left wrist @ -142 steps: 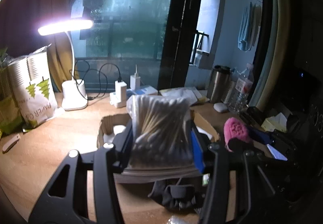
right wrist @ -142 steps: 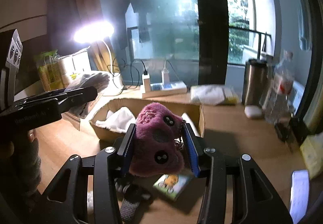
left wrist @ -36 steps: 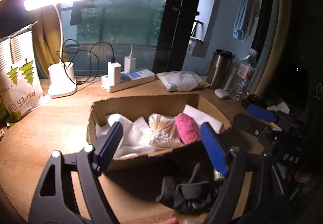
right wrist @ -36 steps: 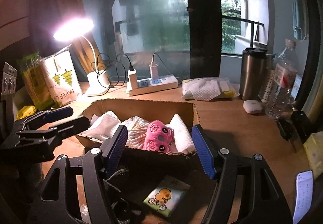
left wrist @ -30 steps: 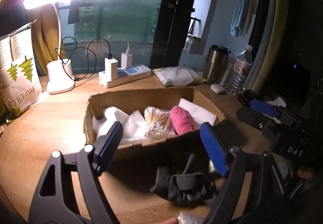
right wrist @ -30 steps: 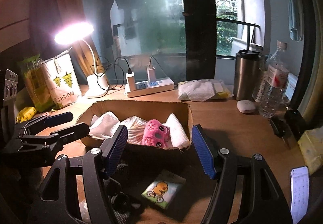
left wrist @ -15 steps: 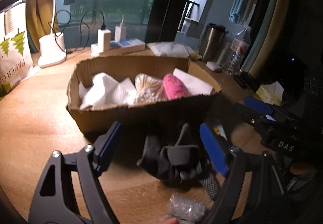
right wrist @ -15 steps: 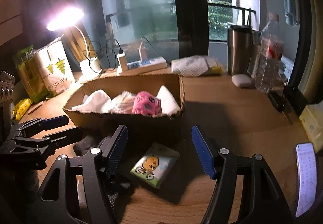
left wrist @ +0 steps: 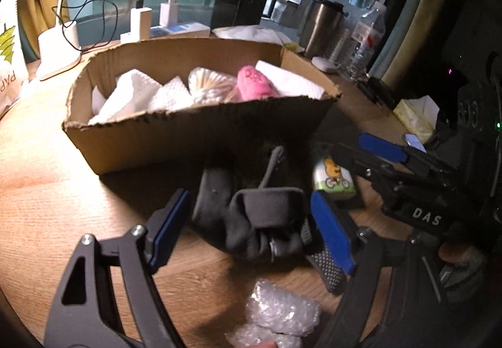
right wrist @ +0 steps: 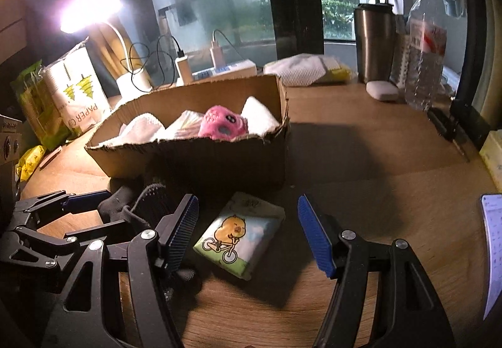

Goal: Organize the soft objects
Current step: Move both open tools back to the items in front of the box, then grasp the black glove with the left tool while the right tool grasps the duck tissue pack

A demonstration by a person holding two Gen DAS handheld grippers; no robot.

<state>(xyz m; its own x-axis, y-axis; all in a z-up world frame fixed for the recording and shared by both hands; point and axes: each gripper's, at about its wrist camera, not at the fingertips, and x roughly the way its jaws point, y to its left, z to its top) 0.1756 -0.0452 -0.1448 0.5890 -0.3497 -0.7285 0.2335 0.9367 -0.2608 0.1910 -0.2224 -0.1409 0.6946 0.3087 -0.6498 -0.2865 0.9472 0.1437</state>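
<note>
**Both grippers down at the desk, jaws wide**

The left gripper [left wrist: 251,222] and the right gripper [right wrist: 248,232] now sit low over the wooden desk [right wrist: 360,166], in front of the cardboard box [left wrist: 200,131]. Half a second ago they were higher and further back; a few seconds before that, each was clamped on something soft, the left on a bag of cotton swabs, the right on a pink plush toy.

Those two things now lie in the box: the pink plush toy [right wrist: 221,123] among white paper towels [left wrist: 138,94], with the bag of cotton swabs [left wrist: 210,86] just beside it.

The left gripper's fingers stand apart on either side of a heap of black gloves [left wrist: 257,216] on the desk, not yet touching it. The right gripper's fingers are likewise spread wide, with a tissue pack [right wrist: 240,235] printed with a chick on a bicycle lying flat between them, close against the box's front wall. A wad of bubble wrap [left wrist: 276,316] lies near the bottom of the left view.
</note>
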